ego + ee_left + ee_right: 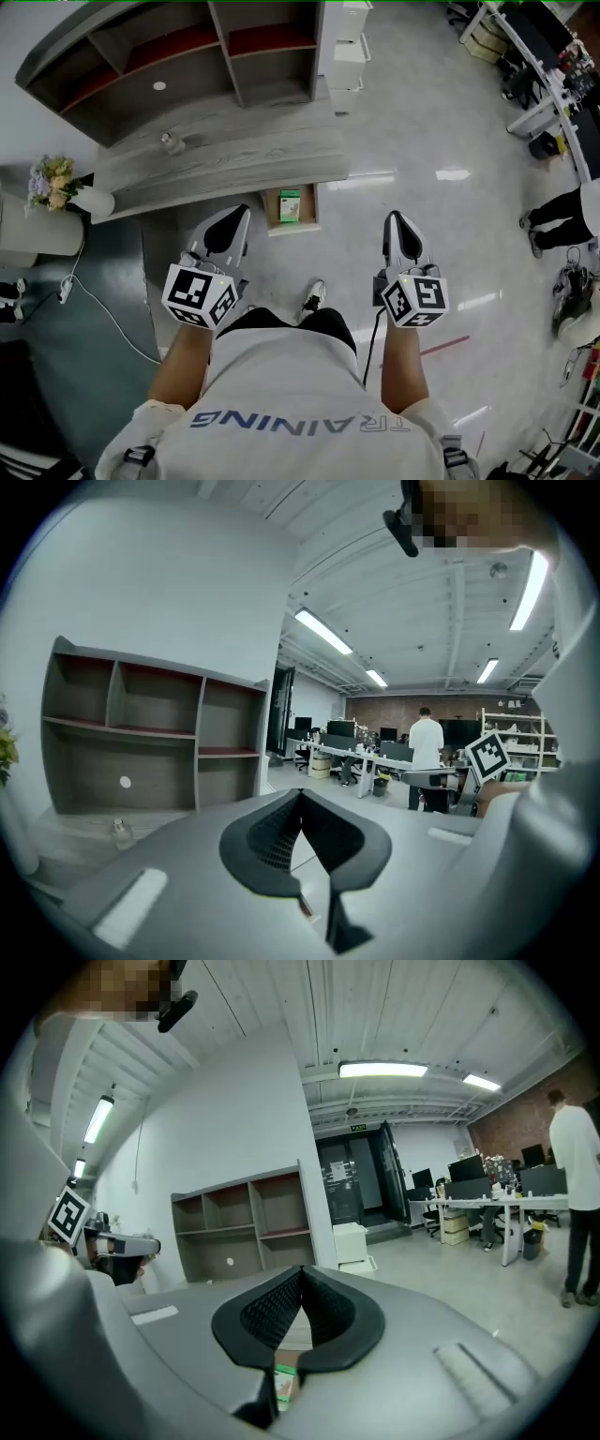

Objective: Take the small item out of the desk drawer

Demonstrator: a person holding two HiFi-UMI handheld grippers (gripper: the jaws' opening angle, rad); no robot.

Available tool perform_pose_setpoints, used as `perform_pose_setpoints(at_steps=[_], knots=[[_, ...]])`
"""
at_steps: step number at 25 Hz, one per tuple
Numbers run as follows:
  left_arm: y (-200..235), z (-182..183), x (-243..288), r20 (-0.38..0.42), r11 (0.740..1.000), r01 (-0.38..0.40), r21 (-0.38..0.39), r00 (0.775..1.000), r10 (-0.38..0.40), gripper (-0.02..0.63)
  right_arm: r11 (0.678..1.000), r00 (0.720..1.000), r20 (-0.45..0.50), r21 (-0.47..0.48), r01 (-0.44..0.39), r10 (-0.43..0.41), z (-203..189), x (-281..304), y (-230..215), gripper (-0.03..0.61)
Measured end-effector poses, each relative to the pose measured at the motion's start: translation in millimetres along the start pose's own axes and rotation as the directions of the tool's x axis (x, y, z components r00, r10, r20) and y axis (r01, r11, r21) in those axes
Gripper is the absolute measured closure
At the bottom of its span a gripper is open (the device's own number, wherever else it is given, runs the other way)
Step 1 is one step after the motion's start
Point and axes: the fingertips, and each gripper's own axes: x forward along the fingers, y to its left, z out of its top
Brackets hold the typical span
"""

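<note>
Left tool (239, 214): jaws pressed together, nothing between them. Right tool (394, 220): likewise closed and empty. Both are held over the floor, short of the worktop (234, 159). The small green-and-white box (290, 205) lies in the open drawer (273, 223), apart from both tools.

Small item (290, 205), label unreadable

You stand on a glossy grey floor (422, 141); a grey shelf unit (187, 56) fills the upper left, office desks (548, 42) the upper right, strip lights (384, 1070) overhead.
</note>
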Motion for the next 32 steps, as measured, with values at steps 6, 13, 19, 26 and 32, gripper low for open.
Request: perform_pose_setpoints(at_steps=[6, 13, 19, 26, 32], knots=[[7, -20, 22, -0.047, 0.995, -0.096, -0.009, 0.994, 0.096, 0.614, 0.996, 0.993, -0.088, 0.008, -0.083, 0.084, -22, 43, -15, 0.563], [31, -23, 24, -0.048, 0.994, -0.11, -0.027, 0.993, 0.109, 0.614, 0.99, 0.981, -0.127, 0.007, -0.143, 0.143, -32, 68, 18, 0.563], [59, -20, 8, -0.038, 0.993, -0.108, -0.044, 0.994, 0.107, 0.614, 0.987, 0.98, -0.121, -0.019, -0.162, 0.159, -32, 78, 57, 0.546], [73, -20, 3, -0.025, 0.994, -0.087, -0.063, 0.996, 0.086, 0.614, 0.988, 0.982, -0.126, -0.056, -0.146, 0.138, -34, 78, 78, 0.399], [75, -18, 0, -0.026, 0.995, -0.075, -0.063, 0.997, 0.073, 0.614, 0.988, 0.978, -0.166, -0.063, -0.138, 0.126, -41, 80, 82, 0.216]])
